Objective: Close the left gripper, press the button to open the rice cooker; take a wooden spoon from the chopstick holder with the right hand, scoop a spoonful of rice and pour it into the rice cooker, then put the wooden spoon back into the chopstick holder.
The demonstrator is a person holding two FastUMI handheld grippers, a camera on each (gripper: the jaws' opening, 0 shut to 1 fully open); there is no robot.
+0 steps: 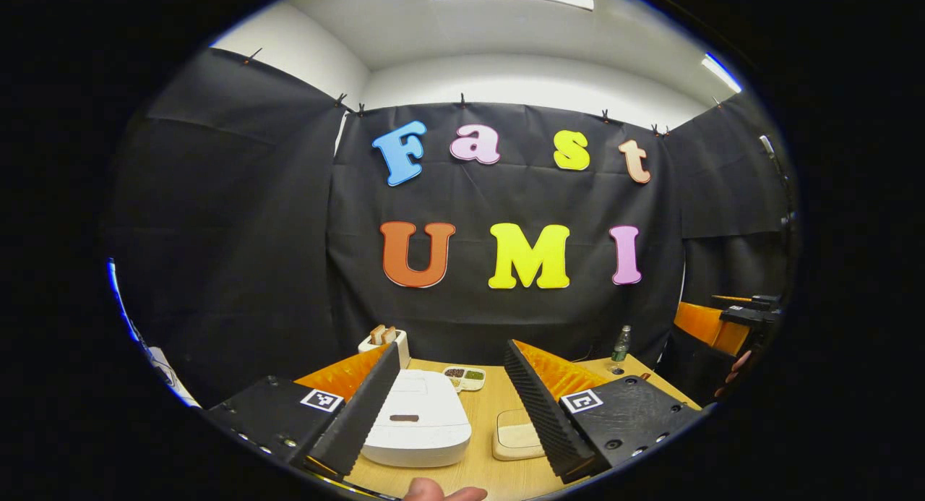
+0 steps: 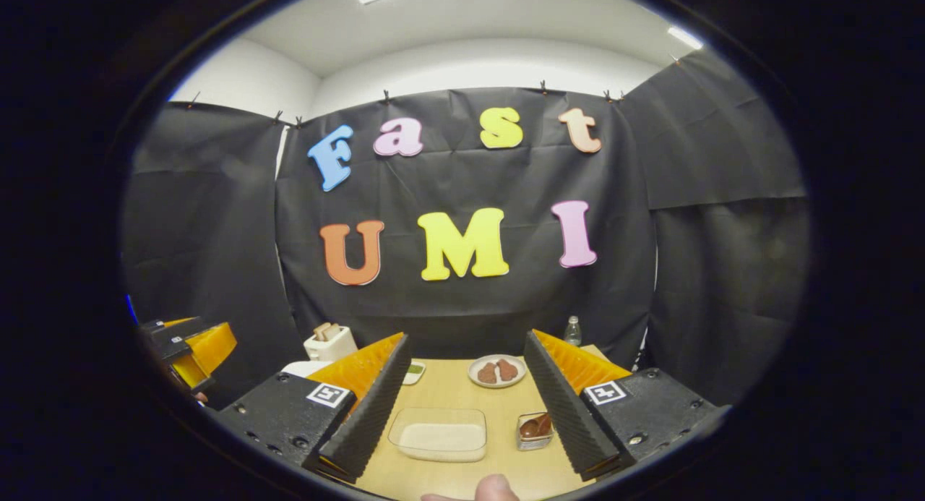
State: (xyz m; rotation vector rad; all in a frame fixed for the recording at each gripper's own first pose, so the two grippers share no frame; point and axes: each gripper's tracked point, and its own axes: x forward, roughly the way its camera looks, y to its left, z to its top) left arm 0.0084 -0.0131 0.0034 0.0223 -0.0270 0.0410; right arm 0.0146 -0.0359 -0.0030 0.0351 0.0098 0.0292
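The white rice cooker (image 1: 415,418) stands on the wooden table with its lid down, a dark button (image 1: 403,418) on top. It lies between the fingers of my left gripper (image 1: 452,349), which is open and hovers just before it. Beside it to the right sits the shallow rice container (image 1: 517,436). In the right gripper view my right gripper (image 2: 466,340) is open above the rice container (image 2: 439,434). The small clear chopstick holder (image 2: 535,429) with brown wooden spoons stands next to its right finger. A corner of the rice cooker (image 2: 300,369) peeks out at the left.
A toaster with bread (image 1: 386,342), a divided dish (image 1: 464,377) and a bottle (image 1: 621,342) stand at the table's back. A plate with brown food (image 2: 496,371) lies behind the rice container. The other gripper (image 1: 744,317) and its hand are off the table's right edge.
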